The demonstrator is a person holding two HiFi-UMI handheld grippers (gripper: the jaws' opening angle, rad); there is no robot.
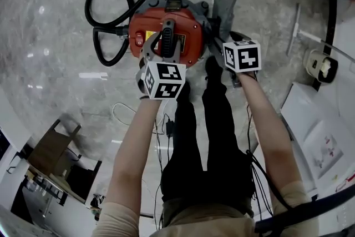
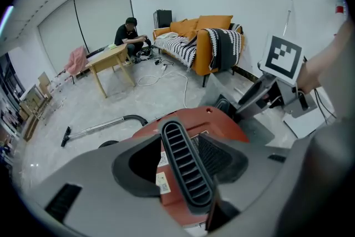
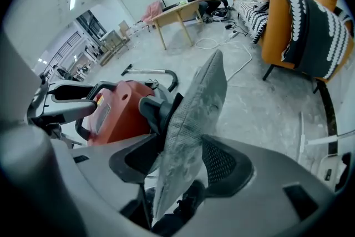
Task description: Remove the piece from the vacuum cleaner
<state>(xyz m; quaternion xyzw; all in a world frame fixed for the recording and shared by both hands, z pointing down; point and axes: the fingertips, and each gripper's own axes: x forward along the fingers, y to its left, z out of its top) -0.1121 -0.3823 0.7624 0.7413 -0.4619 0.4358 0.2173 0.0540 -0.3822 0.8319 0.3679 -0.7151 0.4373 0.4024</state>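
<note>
One red vacuum cleaner (image 1: 187, 28) on grey marbled floor (image 1: 66, 80), orange sofa (image 2: 213, 22) behind. Left gripper (image 2: 186, 172) fingers open astride its handle (image 2: 183, 158); right gripper (image 3: 183, 175) fingers open around grey cloth piece (image 3: 194, 114).

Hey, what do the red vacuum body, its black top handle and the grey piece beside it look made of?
Vacuum body: probably moulded plastic, smooth glossy red with soft highlights. Handle: black plastic, matte, with moulded ribs. Grey piece: seemingly nonwoven or felt-like fabric, dull and mottled, thin and slightly curved; perhaps a dust bag.
</note>
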